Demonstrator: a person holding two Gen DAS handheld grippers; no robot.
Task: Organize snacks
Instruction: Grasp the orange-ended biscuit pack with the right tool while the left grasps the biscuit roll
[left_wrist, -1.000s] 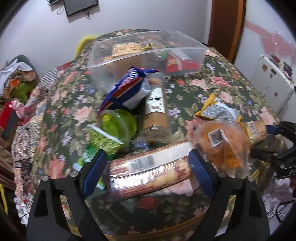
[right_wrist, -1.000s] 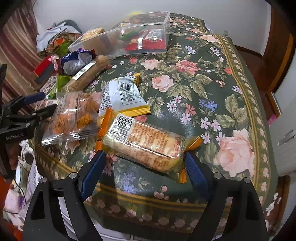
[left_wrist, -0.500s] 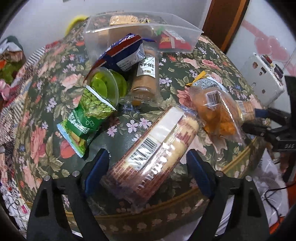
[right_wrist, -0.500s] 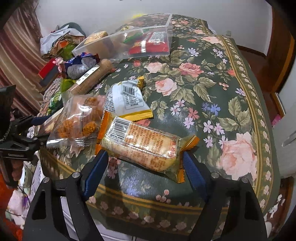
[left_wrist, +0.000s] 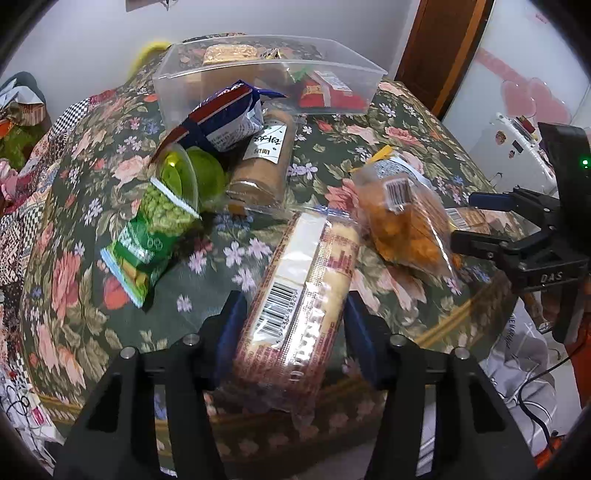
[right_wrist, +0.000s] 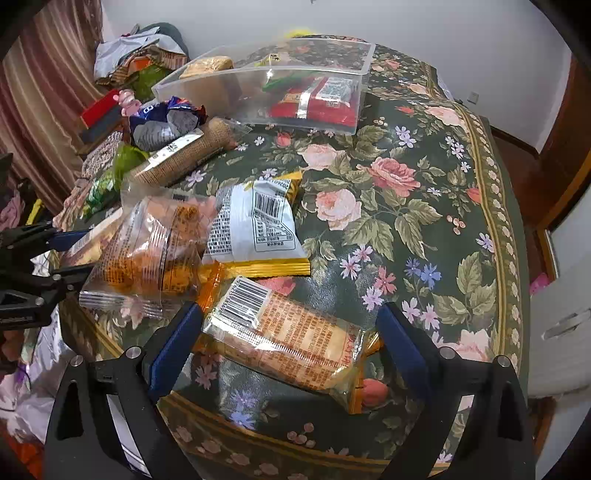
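Note:
My left gripper (left_wrist: 293, 317) is shut on a long biscuit roll (left_wrist: 299, 295) with a barcode label, at the table's near edge. My right gripper (right_wrist: 290, 334) is open around an orange-trimmed cracker pack (right_wrist: 288, 339) that lies on the cloth. A clear plastic bin (left_wrist: 266, 79) at the back holds a red pack (left_wrist: 325, 92) and a biscuit pack (left_wrist: 229, 53). Loose snacks lie between: a blue bag (left_wrist: 225, 114), a brown roll (left_wrist: 266, 158), a green pea bag (left_wrist: 155, 229), a green cup (left_wrist: 188, 177), an orange snack bag (left_wrist: 406, 221) and a white-and-yellow pack (right_wrist: 258, 229).
The floral tablecloth (right_wrist: 424, 206) has bare room on the right side in the right wrist view. Clothes and clutter (right_wrist: 140, 51) sit beyond the far left edge. A wooden door (left_wrist: 439, 48) and a white appliance (left_wrist: 517, 147) stand past the table.
My left gripper has closed in on the long biscuit roll, which turned from crosswise to lengthwise between the fingers. My right gripper has moved closer around the cracker pack.

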